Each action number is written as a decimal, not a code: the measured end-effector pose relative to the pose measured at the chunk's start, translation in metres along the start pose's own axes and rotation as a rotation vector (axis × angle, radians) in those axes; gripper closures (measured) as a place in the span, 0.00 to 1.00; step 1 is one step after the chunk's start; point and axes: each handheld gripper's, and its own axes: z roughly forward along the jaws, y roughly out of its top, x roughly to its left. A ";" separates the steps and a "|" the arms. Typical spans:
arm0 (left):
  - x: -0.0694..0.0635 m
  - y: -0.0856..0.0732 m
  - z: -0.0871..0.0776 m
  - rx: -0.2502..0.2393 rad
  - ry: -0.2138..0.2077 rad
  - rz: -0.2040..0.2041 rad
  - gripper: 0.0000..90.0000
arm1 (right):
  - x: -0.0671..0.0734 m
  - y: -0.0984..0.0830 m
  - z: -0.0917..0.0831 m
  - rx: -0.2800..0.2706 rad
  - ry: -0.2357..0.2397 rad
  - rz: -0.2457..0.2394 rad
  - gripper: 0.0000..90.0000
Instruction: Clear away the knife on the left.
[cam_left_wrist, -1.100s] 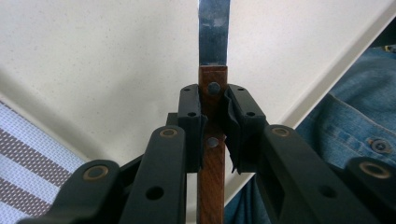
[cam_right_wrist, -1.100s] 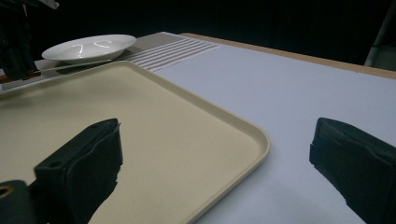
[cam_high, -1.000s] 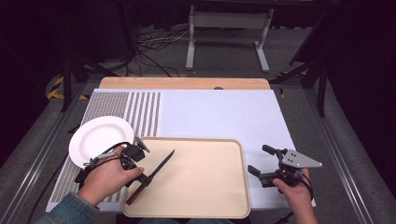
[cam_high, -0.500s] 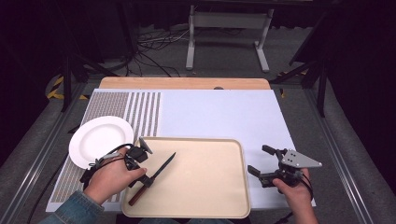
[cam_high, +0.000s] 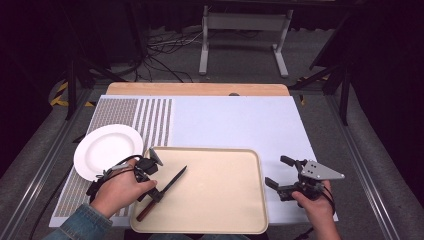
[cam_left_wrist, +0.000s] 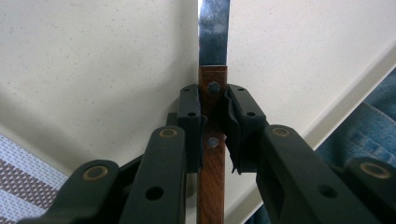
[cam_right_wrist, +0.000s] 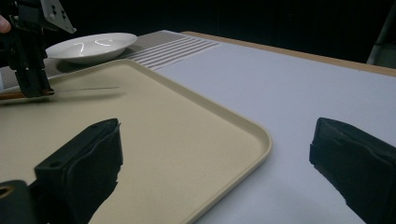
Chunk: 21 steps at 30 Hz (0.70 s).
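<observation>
The left tongs (cam_left_wrist: 214, 122) still grip the knife (cam_high: 166, 190) by its wooden handle and have shifted slightly toward the tray's (cam_high: 225, 210) near edge; the right tongs (cam_high: 285, 175) stay open, unmoved.

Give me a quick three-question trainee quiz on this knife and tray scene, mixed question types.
1. True or false: the left gripper is shut on the blade of the knife.
2. Where does the plate sit? A) on the tray B) on the mat left of the tray C) at the table's far right
3. Fill in: the right gripper has its jaws ____ with nothing between them.

Key
1. False: the pads clamp the brown wooden handle, by its rivets, just below the blade.
2. B
3. open
</observation>
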 end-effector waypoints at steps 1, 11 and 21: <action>0.000 0.000 0.001 0.005 -0.003 0.001 0.86 | 0.000 0.000 0.000 0.000 0.000 -0.001 0.04; 0.002 0.000 0.003 0.009 0.007 -0.007 0.86 | 0.001 0.000 0.000 0.001 0.002 0.000 0.04; 0.000 -0.002 -0.001 -0.033 -0.007 0.020 0.74 | 0.001 -0.001 0.001 0.003 0.006 -0.001 0.04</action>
